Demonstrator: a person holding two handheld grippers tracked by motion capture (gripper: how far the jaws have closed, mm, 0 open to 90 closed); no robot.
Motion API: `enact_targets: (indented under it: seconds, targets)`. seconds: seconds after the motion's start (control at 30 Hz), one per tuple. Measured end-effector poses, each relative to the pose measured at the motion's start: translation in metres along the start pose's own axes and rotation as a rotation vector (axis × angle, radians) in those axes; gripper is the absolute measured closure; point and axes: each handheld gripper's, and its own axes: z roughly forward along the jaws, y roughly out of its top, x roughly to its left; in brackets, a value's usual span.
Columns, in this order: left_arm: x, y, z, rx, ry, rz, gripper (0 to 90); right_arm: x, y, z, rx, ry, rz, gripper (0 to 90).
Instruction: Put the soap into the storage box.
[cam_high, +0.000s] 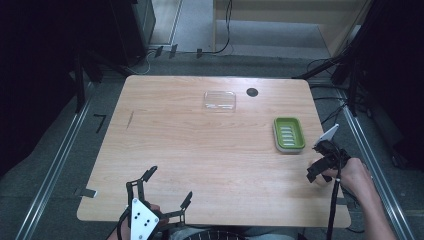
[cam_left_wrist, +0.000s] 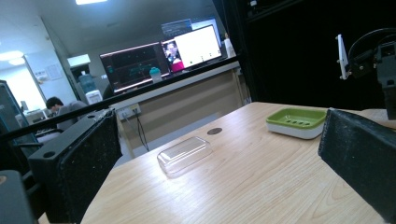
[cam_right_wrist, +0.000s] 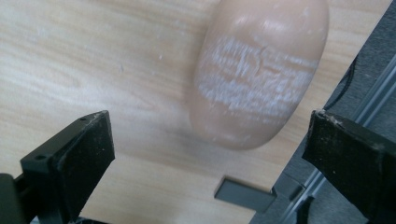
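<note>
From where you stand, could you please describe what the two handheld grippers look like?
Both are black two-jaw frames. The left gripper carries a grey three-cornered plate with dark dots; its jaws end in flat black pads. The right gripper bears a similar pale plate and trails a black cable.

the high view is looking down on the table (cam_high: 200, 150); the left gripper view is skimming it level; the right gripper view is hanging close above its edge.

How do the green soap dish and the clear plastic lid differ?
The green soap dish is opaque with a white base and slots; the clear plastic lid is see-through and plain. The dish sits near the table's right edge, the lid farther back toward the middle. Both are rounded rectangles lying flat.
</note>
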Motion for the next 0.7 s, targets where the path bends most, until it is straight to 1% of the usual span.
enact_targets:
  seconds: [0.2, 0.27, 0.37, 0.57, 0.7]
  targets:
    - [0.0, 0.0, 0.0, 0.0, -0.002, -0.002, 0.0, -0.007, 0.004, 0.003, -0.009, 0.014, 0.024, 0.0]
    - [0.0, 0.0, 0.0, 0.0, -0.002, 0.0, 0.0, -0.008, 0.006, 0.003, -0.018, 0.013, 0.025, 0.0]
    - [0.0, 0.0, 0.0, 0.0, 0.0, -0.002, 0.0, -0.011, 0.009, 0.005, -0.024, 0.017, 0.039, 0.0]
    - [0.0, 0.0, 0.0, 0.0, 0.0, -0.003, 0.0, -0.015, 0.015, 0.011, -0.021, 0.025, 0.062, 0.0]
    - [0.0, 0.0, 0.0, 0.0, 0.0, -0.003, 0.0, -0.018, 0.018, 0.014, -0.031, 0.024, 0.074, 0.3]
